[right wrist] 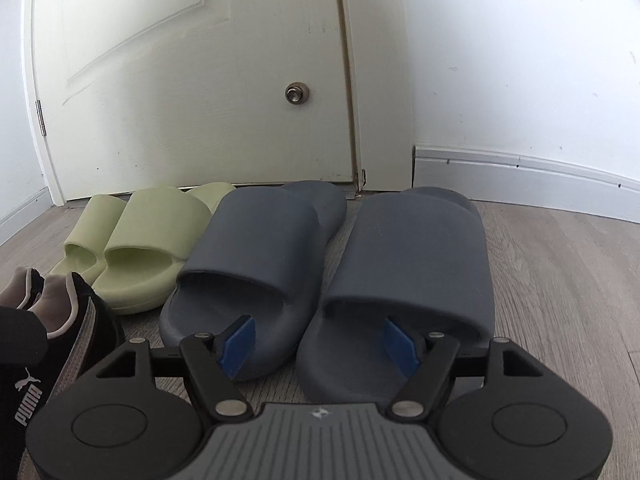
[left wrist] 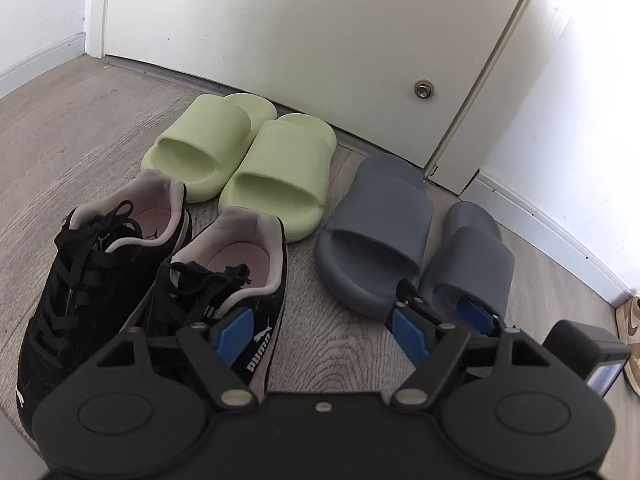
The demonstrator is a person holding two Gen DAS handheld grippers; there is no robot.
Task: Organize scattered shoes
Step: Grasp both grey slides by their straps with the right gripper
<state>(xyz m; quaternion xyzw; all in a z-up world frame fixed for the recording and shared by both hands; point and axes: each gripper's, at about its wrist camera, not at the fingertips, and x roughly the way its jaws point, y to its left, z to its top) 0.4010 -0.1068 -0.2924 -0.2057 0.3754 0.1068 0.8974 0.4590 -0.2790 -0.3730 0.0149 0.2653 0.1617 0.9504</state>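
Shoes sit in three pairs on the wood-grain floor [left wrist: 80, 128] before a white door [left wrist: 280, 32]. Two grey-blue slides [right wrist: 256, 264] lie side by side with toes toward the door, and the right gripper [right wrist: 318, 344] hangs over their heel ends, its blue pads spread wide with nothing pressed between them; one pad lies over the left slide's heel, the other over the right slide's footbed. Left of them rests a pair of pale green slides [left wrist: 240, 160], touching each other, toes also toward the door. Nearer the camera stand two black Puma sneakers [left wrist: 120, 264] with grey lining, laces loose. The left gripper [left wrist: 320, 336] hovers between a sneaker and the grey-blue slides, jaws wide and empty. A tan shoe [left wrist: 630, 340], possibly a sneaker, shows at the right edge by the baseboard [left wrist: 560, 224].
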